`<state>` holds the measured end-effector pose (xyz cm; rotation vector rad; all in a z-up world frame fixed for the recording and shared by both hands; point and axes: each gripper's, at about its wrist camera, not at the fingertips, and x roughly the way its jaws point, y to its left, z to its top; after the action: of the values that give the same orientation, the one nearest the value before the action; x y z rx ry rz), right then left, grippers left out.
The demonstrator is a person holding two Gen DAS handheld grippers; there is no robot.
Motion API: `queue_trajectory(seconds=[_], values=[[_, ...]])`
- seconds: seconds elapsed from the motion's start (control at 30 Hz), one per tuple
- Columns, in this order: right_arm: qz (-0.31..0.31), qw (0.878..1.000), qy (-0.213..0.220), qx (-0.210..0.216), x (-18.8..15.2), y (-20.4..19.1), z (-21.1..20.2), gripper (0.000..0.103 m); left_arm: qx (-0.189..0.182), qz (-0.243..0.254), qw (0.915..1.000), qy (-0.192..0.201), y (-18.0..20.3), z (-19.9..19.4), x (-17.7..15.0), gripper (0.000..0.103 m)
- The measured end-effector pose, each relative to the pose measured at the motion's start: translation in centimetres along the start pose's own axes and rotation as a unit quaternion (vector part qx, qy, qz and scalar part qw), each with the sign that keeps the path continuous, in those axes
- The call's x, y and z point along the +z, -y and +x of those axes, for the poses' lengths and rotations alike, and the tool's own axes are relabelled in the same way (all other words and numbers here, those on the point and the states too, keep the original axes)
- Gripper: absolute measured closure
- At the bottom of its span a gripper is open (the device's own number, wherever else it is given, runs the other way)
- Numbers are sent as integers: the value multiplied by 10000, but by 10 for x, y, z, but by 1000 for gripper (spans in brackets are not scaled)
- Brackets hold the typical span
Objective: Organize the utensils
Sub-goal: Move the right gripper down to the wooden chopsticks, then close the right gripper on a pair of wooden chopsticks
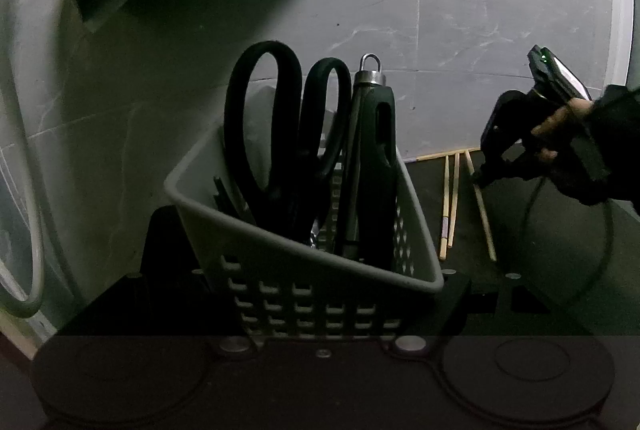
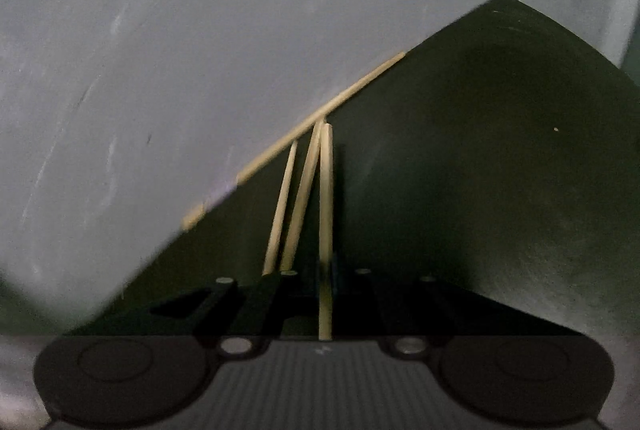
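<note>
Only the left wrist view shows the grey slotted basket (image 1: 304, 270), tilted, gripped between the left claw (image 1: 320, 294) fingers, with black scissors (image 1: 280, 134) and a dark-handled tool (image 1: 376, 166) standing in it. It also shows the right claw (image 1: 486, 170) in a hand (image 1: 560, 130), tips down at the chopsticks (image 1: 452, 198) lying on the dark surface (image 1: 540, 230) near the wall. The right wrist view shows these sticks up close: one chopstick (image 2: 326, 214) runs between the clenched right claw's fingers, which are grasping it, while two lie just beside it and a fourth lies along the wall edge.
</note>
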<state>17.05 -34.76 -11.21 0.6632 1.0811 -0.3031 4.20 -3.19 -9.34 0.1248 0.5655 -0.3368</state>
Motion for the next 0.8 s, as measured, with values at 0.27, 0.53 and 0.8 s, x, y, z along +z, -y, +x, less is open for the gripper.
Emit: queue_trajectory(seconds=[0.27, 0.53, 0.8], values=[[150, 9998, 105, -11, 7, -8, 10, 91, 32, -24, 10000, -1, 1, -1, -1, 24], [-611, 9971, 223, -398, 4, -32, 8, 85, 27, -39, 10000, -7, 1, -1, -1, 24], [-1635, 9833, 363, -716, -19, -56, 10, 82, 26, -46, 10000, -2, 1, 0, 0, 24]])
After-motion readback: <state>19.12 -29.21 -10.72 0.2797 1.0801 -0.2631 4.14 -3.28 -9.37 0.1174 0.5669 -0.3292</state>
